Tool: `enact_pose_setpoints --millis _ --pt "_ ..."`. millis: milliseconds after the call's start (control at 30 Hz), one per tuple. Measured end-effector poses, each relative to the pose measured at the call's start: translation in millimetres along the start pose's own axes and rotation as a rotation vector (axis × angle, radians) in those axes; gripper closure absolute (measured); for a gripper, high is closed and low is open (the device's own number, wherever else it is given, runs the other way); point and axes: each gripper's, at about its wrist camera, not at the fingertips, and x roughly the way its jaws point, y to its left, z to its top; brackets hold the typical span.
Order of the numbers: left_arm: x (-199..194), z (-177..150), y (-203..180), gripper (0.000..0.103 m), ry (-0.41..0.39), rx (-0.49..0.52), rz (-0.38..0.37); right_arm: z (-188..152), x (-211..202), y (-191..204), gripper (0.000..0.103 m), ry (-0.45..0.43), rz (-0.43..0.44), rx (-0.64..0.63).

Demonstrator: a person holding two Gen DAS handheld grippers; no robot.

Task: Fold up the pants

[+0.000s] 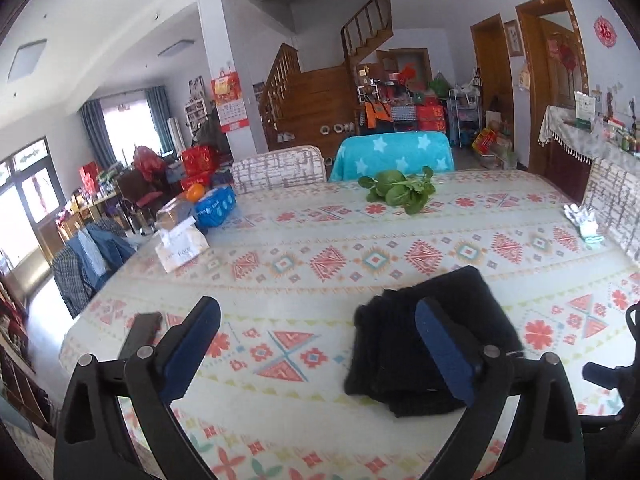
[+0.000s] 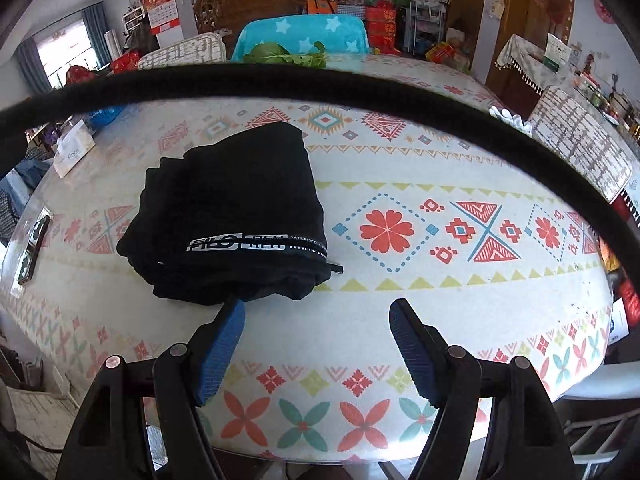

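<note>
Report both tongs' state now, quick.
Left tongs: open, holding nothing, black pants beside them.
Right tongs: open, holding nothing.

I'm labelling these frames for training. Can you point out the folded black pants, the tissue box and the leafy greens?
Folded black pants [image 2: 236, 200]: right wrist view, top fabric layer.
Tissue box [image 1: 182, 246]: left wrist view, front face.
Leafy greens [image 1: 400, 191]: left wrist view, middle leaves.

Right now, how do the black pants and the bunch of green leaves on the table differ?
The folded black pants form a compact dark bundle with white lettering on the band; the leafy green vegetable bunch is loose and spread out. The pants lie at the near edge, by the open left gripper and right gripper; the greens lie at the far edge. Both rest on the patterned tablecloth.
</note>
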Motion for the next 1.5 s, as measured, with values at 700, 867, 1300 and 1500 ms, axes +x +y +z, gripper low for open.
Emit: enact_pose_setpoints --millis 700,867,1300,1500 --pt "-36 -21 -3 0.005 0.1 -0.131 0.013 -11 -52 -11 0.008 -0.229 -0.01 -0.054" --pt "-18 -31 -6 0.005 0.19 -0.138 -0.051 -10 -43 -15 0.007 -0.19 0.002 -0.034" --pt "20 -71 -27 0.005 0.373 -0.074 -0.109 -30 -1 -16 0.007 -0.05 -0.068 -0.056" --pt "20 -70 -27 0.005 0.371 -0.072 -0.117 -28 3 -18 0.007 -0.041 -0.051 -0.046"
